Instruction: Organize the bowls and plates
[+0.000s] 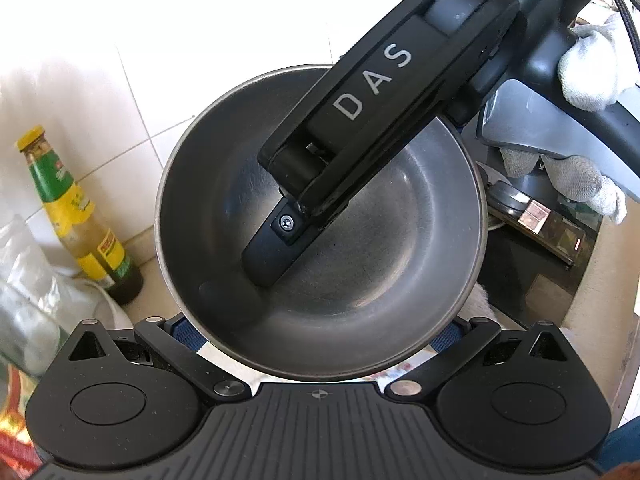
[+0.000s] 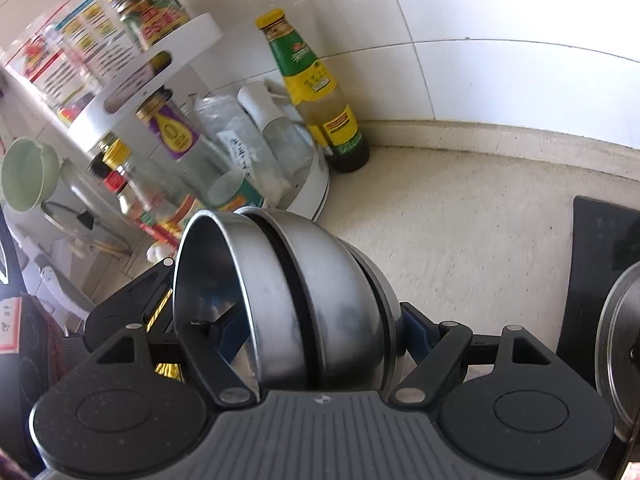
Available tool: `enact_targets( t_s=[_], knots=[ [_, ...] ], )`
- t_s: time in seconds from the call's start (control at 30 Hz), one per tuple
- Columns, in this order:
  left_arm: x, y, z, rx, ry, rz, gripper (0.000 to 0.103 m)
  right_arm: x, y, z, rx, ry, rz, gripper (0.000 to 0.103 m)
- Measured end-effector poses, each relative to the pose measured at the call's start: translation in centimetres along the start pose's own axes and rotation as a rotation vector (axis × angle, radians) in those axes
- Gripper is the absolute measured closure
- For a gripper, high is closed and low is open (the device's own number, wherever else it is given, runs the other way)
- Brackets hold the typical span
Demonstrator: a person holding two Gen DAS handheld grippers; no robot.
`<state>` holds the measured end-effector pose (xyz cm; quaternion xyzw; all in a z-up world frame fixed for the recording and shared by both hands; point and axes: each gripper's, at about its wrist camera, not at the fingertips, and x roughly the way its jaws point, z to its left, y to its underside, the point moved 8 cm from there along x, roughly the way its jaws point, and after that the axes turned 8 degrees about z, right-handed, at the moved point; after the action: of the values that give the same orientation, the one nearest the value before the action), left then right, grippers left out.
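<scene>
A stack of nested steel bowls [image 2: 320, 300] hangs tipped on its side above the beige counter [image 2: 460, 232]. My right gripper [image 2: 308, 320] is shut on the stack. One of its fingers [image 1: 272, 248] reaches inside the inner bowl [image 1: 360, 248], and the other presses on the outer base. My left gripper [image 1: 316, 332] clamps the same stack from below, with its blue pads [image 1: 184, 332] against the bowl's sides and its fingertips hidden under the bowl. A gloved hand [image 1: 588, 68] holds the right gripper's handle.
A green-and-yellow sauce bottle [image 2: 316, 92] stands by the tiled wall. Next to it a white tiered rack [image 2: 148, 76] is crowded with bottles and jars. A pale green cup [image 2: 28, 176] is at far left. A dark board [image 2: 604, 264] and a steel lid [image 2: 620, 360] are at right.
</scene>
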<state>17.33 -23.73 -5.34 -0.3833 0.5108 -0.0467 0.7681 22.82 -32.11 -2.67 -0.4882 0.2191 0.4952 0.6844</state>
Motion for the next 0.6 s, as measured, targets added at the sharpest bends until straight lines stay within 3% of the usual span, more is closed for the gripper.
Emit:
enact_targets(
  t_s=[0.6],
  knots=[
    [-1.8,2.3,-2.4,-0.071,-0.059,0.024,0.000,-1.5,6.8,3.9,-0.076,-0.026,0.045,0.013]
  ],
)
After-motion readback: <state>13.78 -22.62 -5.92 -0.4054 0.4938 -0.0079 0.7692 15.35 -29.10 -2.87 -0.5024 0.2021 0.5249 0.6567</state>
